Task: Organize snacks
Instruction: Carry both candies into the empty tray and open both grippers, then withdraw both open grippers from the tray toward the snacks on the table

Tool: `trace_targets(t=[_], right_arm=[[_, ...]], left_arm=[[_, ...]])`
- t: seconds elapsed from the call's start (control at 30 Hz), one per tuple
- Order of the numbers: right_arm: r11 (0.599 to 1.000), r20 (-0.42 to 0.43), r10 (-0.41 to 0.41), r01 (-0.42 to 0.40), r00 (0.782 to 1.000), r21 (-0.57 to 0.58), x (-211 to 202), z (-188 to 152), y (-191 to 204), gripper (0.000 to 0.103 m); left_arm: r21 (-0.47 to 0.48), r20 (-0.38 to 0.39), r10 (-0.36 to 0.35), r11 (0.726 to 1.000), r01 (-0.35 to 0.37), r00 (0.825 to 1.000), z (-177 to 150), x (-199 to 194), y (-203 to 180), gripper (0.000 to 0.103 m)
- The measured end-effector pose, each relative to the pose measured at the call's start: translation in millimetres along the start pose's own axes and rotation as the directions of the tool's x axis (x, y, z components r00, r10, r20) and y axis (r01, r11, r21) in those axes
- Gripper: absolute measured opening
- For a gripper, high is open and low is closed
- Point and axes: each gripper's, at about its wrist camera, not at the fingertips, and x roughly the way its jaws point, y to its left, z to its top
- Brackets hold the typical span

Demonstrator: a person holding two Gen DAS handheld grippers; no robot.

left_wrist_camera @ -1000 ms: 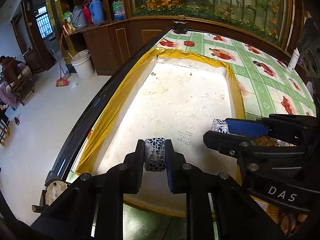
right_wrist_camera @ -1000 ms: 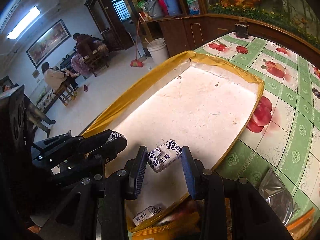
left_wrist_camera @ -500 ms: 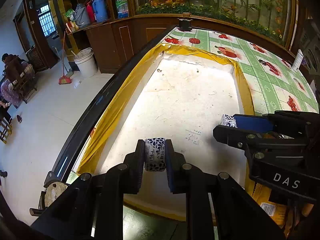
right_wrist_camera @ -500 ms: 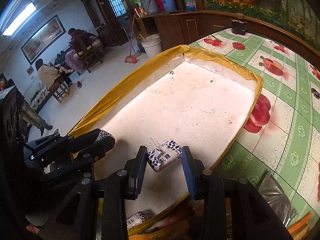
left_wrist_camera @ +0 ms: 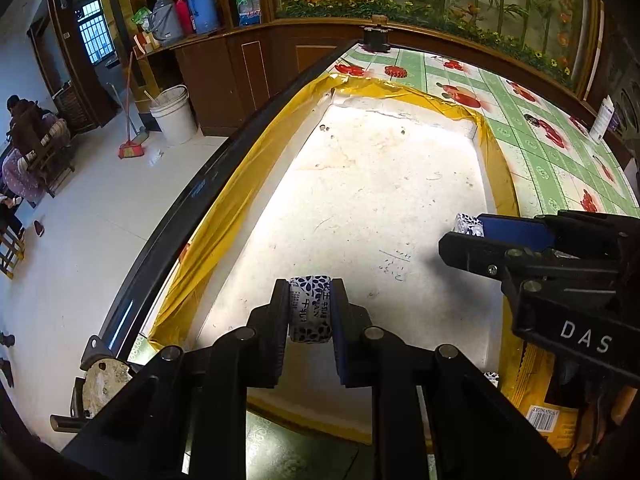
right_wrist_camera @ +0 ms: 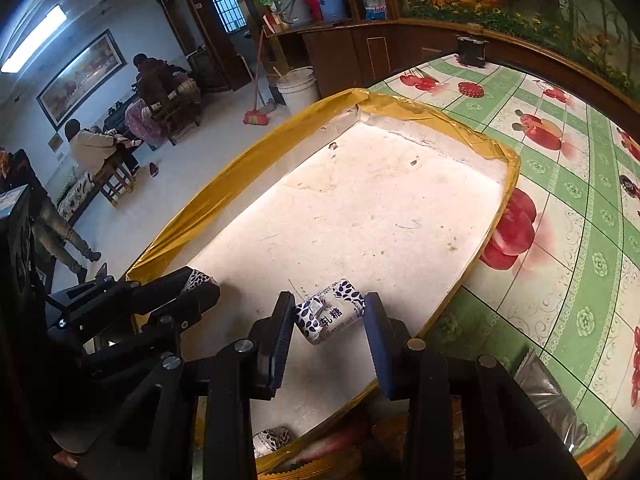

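My left gripper (left_wrist_camera: 310, 312) is shut on a small blue-and-white wrapped candy (left_wrist_camera: 310, 308) and holds it over the near end of a shallow white tray with a gold rim (left_wrist_camera: 224, 216). My right gripper (right_wrist_camera: 328, 316) is shut on a second wrapped candy (right_wrist_camera: 330, 314), held tilted, corner to corner, over the tray's near right part (right_wrist_camera: 500, 148). The right gripper also shows in the left wrist view (left_wrist_camera: 472, 236), with its candy (left_wrist_camera: 468, 224) at the tips. The left gripper shows in the right wrist view (right_wrist_camera: 196, 284).
A third wrapped candy (right_wrist_camera: 270, 440) lies at the tray's near edge beside a yellow snack bag (left_wrist_camera: 548, 412). A green fruit-print tablecloth (right_wrist_camera: 568, 208) covers the table to the right. A clear plastic bag (right_wrist_camera: 548, 400) lies near right. The table edge (left_wrist_camera: 192, 200) drops to the floor on the left.
Both grippers have lifted and drawn back slightly, each still holding its candy. The right gripper has shifted right in the left wrist view. The tray's far end shows more fully.
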Motion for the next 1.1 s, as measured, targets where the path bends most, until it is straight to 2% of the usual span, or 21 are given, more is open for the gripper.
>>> trace_targets(t=[0.23,0.27,0.4,0.47,0.53,0.9,1.1], right_arm=[[1.000,-0.016,-0.007,0.006,1.000,-0.004,3.0,0.6,1.8,0.039],[1.000,-0.014,-0.005,0.005,1.000,-0.001,2.1,0.4,1.5,0.040],[1.000,0.007,0.003,-0.003,1.000,0.012,-4.0,0.2,-0.9,0.048],[1.000,0.023,0.003,-0.003,1.000,0.015,-11.0,-1.1,-1.4,0.054],[1.000,0.040,0.001,-0.002,0.999,0.024,-18.4,-2.4,-3.6,0.055],[0.995,0.161,-0.041,0.025,0.986,0.098,-86.9,-31.2,-31.4,0.055],[0.985,0.177,-0.070,0.040,0.982,0.167,-110.7,-60.9,-56.8,0.058]], left_arm=[[0.003,-0.022,-0.011,1.000,0.011,1.000,-2.2,2.9,-1.7,0.018],[0.005,-0.022,-0.012,1.000,0.012,1.000,-2.3,2.0,-2.4,0.021],[0.015,0.005,-0.002,1.000,0.002,1.000,-1.9,-5.9,-4.5,0.048],[0.023,0.029,0.011,1.000,-0.011,1.000,-1.5,-11.3,-5.7,0.050],[0.031,0.040,0.017,0.999,-0.019,0.999,-1.5,-15.6,-8.5,0.053],[0.025,0.059,-0.027,0.999,0.025,0.998,-7.9,-33.5,-8.2,0.054],[0.072,0.061,-0.123,0.990,0.118,0.991,-19.2,-51.9,-28.6,0.054]])
